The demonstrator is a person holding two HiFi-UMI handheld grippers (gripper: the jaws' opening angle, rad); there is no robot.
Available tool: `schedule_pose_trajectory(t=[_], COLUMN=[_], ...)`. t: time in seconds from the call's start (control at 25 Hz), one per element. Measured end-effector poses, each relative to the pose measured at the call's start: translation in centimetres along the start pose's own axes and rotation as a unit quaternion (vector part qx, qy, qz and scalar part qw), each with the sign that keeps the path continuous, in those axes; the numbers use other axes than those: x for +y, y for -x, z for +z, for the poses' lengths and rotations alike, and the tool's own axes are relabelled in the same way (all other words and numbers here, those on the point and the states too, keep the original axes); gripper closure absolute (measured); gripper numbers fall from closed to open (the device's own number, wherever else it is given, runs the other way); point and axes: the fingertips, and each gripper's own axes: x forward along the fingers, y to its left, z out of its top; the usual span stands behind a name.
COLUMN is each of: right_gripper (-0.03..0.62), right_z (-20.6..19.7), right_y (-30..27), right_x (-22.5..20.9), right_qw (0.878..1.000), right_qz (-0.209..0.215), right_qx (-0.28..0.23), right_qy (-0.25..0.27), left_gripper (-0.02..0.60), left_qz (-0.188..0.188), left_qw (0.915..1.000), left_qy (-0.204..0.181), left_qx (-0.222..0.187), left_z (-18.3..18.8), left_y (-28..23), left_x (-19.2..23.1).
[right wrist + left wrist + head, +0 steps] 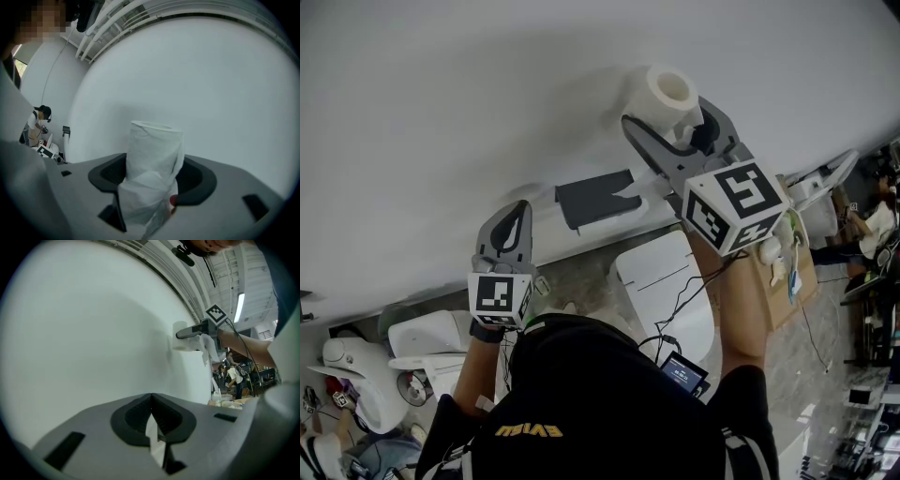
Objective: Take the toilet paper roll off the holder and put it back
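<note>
The white toilet paper roll [670, 94] is off its holder, its open core end facing me, close to the white wall [441, 122]. My right gripper [670, 117] is shut on the roll [154, 159], one jaw on each side, and a loose sheet hangs down at the front. The dark grey holder [595, 197] sticks out from the wall, left of and below the roll, with nothing on it. My left gripper [517, 214] is shut and holds nothing, lower left by the wall. From the left gripper [151, 401] view, the roll [180, 341] shows far off against the wall.
A white toilet [666, 281] stands under the holder. A cardboard box [778, 281] is at the right, and a small screen [682, 373] hangs on a cable. White fixtures [422, 342] stand at the lower left. People [232, 376] stand far off.
</note>
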Motion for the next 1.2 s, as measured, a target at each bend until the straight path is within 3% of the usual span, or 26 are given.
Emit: schedule_pose_trajectory(t=[0.56,1.2], right_gripper=[0.287,0.287], right_z=[-7.2,-15.4], right_y=[-1.5,-3.2], right_x=[3.5,5.8], right_qw=[0.999,0.996], right_qz=[-0.006,-0.018], right_qx=[0.038,0.063], right_qy=[-0.011,-0.061], left_gripper=[0.574,0.574], left_qz=[-0.004,-0.001], left_qw=[1.0,0.9998], left_qy=[0.005,0.011], left_qx=[0.005,0.016], left_z=[-0.6,-1.2], left_y=[0.5,0.2], left_x=[-0.6,-0.5])
